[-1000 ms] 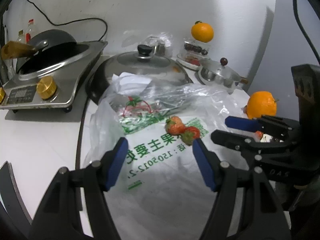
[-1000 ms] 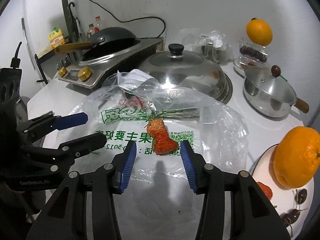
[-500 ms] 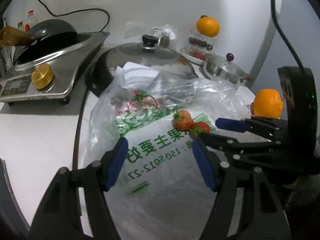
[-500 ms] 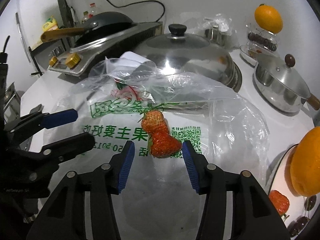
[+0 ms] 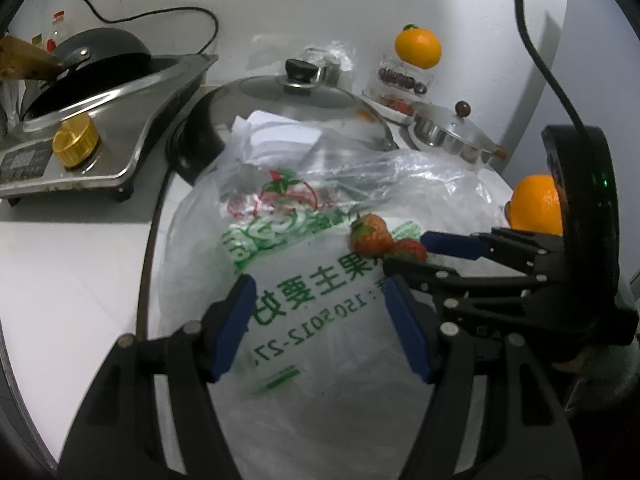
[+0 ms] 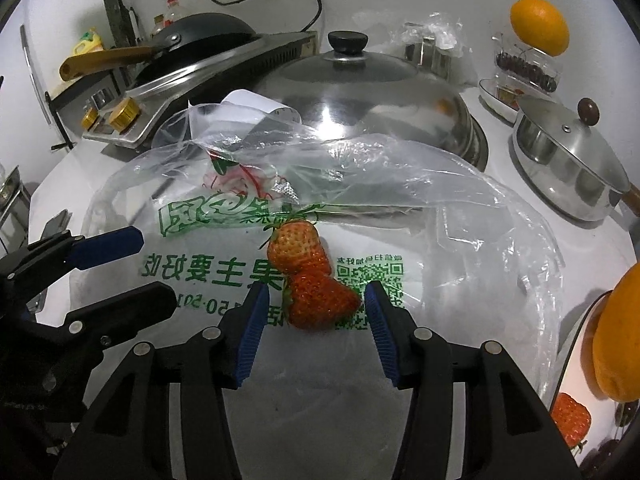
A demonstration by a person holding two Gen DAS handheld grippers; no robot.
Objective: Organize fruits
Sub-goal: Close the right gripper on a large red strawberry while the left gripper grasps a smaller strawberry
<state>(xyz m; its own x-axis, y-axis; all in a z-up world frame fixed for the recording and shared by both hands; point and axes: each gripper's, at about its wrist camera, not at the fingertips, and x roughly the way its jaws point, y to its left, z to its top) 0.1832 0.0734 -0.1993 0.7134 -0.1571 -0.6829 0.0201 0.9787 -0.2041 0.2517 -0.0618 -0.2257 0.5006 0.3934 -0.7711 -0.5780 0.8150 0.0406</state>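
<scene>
- Strawberries, 2 of them, lie touching on a clear plastic bag (image 6: 400,208) printed with green characters: the nearer strawberry (image 6: 320,304) is deep red, the farther strawberry (image 6: 294,246) is paler and orange-red with its green leaves pointing away.
- Right gripper (image 6: 314,310) has its blue-padded jaws set on either side of the nearer strawberry; they have just been opening, a gap shows at each pad, and nothing is grasped.
- Left gripper (image 5: 320,316) hangs over the printed part of the bag with its jaws released and empty, apart from the fruit.
- From the left wrist view the same 2 strawberries (image 5: 384,238) sit just beside the right gripper's fingertips (image 5: 430,240).
- An orange (image 6: 618,344) rests at the right edge on a white plate (image 6: 576,340), with another strawberry (image 6: 570,418) and dark cherries on the same plate.
- Behind the bag stands a wok with a domed metal lid (image 6: 360,92), a small lidded saucepan (image 6: 568,160) to its right, and a stove (image 6: 192,76) bearing a black pan to its left.
- A 2nd orange (image 6: 540,26) sits atop a clear container of cherries near the wall.
</scene>
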